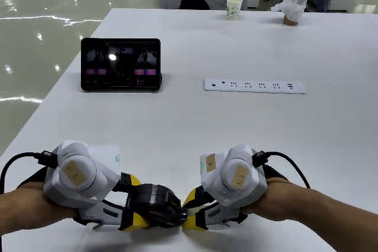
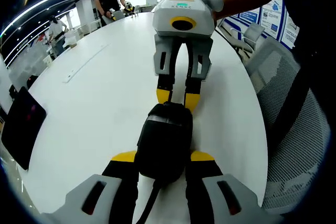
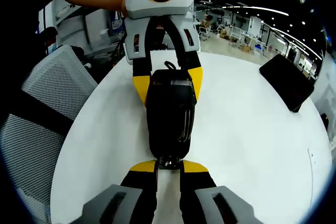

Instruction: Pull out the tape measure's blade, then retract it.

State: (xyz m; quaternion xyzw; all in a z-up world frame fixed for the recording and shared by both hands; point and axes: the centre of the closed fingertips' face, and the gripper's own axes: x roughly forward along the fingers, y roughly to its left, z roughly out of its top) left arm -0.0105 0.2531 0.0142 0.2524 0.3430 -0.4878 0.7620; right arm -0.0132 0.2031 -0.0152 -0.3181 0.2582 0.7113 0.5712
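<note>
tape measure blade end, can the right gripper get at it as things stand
Probably yes: the right gripper has its jaws either side of the tape measure at its front end, while the left gripper holds the case. Nothing lies between them.

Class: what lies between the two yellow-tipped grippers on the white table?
The black tape measure, gripped by the left gripper, its end between the right gripper jaws, in the head view.
</note>
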